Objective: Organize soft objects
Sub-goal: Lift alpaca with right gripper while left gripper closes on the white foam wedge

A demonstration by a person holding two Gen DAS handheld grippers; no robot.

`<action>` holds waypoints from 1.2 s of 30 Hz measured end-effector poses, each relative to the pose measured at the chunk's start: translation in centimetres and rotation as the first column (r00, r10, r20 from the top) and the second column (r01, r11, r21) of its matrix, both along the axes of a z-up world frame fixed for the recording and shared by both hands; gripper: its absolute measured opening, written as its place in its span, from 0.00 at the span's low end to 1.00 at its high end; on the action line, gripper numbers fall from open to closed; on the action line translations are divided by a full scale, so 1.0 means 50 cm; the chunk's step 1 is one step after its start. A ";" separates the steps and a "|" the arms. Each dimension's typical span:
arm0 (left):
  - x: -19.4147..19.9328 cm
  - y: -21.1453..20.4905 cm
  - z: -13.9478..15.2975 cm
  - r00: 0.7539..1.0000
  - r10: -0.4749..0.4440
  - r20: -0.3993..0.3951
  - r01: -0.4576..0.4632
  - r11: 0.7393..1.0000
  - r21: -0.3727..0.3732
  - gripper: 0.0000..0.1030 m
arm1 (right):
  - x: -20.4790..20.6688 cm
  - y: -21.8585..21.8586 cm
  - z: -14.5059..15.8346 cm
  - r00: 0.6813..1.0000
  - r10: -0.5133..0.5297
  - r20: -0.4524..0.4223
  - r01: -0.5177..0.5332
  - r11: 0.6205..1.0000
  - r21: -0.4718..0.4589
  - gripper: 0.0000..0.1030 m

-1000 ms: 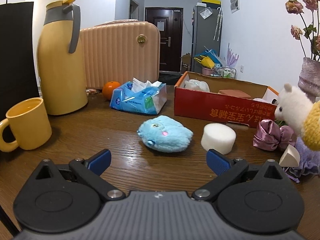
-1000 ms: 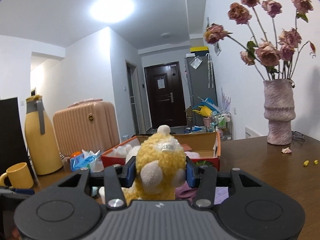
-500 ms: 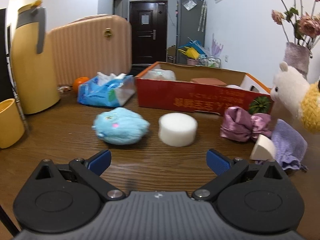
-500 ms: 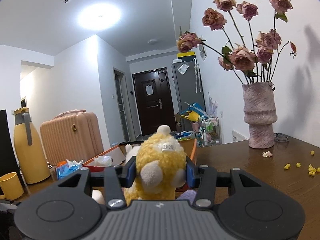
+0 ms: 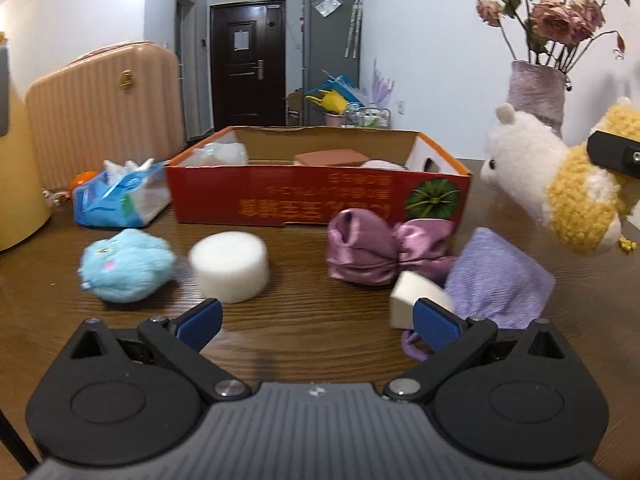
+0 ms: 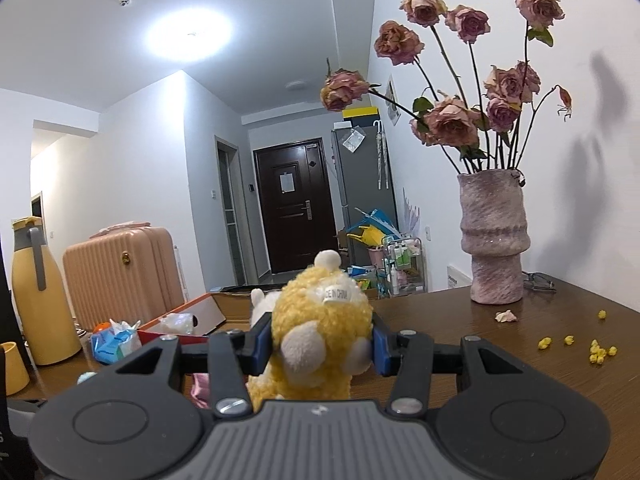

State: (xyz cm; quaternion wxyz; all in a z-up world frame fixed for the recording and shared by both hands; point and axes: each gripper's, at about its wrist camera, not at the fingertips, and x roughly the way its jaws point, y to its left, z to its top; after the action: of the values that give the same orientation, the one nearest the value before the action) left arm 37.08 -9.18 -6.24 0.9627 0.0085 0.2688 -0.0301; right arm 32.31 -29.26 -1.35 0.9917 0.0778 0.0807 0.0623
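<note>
My right gripper [image 6: 320, 346] is shut on a yellow and white alpaca plush [image 6: 320, 340] and holds it up in the air; it also shows at the right of the left wrist view [image 5: 560, 184]. My left gripper [image 5: 316, 320] is open and empty, low over the table. Ahead of it lie a blue plush [image 5: 126, 266], a white foam cylinder [image 5: 229, 266], a purple satin bow [image 5: 384, 248], a white foam wedge [image 5: 414, 300] and a lilac knit cloth [image 5: 500, 280]. Behind them stands a red cardboard box [image 5: 316, 196] holding soft items.
A tissue pack [image 5: 120, 196], an orange [image 5: 82, 180], a yellow thermos [image 6: 40, 292], a yellow mug [image 6: 12, 368] and a pink suitcase [image 5: 104, 112] stand at the left. A vase of dried roses [image 6: 494, 236] stands at the right, with yellow crumbs [image 6: 596, 350] on the table.
My left gripper has swung to the right, so the bow, wedge and cloth now lie ahead. My right gripper has turned right and lifted a little with the alpaca plush still held.
</note>
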 end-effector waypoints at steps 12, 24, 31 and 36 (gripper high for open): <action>0.036 -0.069 -0.007 0.998 -0.066 -0.003 0.066 0.998 -0.003 1.00 | 0.010 -0.026 -0.008 1.000 -0.023 -0.013 0.023 1.000 -0.011 0.46; 0.056 -0.085 -0.017 0.985 -0.163 -0.056 0.161 0.986 -0.036 0.44 | 0.018 -0.016 -0.019 0.999 -0.028 -0.026 0.027 0.999 -0.034 0.46; 0.055 -0.083 -0.016 0.982 -0.179 -0.058 0.176 0.983 -0.054 0.33 | 0.019 -0.009 -0.022 0.999 -0.029 -0.020 0.028 0.998 -0.049 0.46; 0.052 -0.077 -0.009 0.983 -0.176 -0.045 0.173 0.983 -0.061 0.32 | 0.019 -0.007 -0.025 0.999 -0.035 -0.015 0.034 0.998 -0.052 0.46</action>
State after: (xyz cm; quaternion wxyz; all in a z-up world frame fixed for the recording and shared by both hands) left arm 39.67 -13.02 -6.70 0.9492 0.0041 0.2900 -0.1221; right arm 33.27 -29.63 -2.59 0.9937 0.0538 0.0888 0.0426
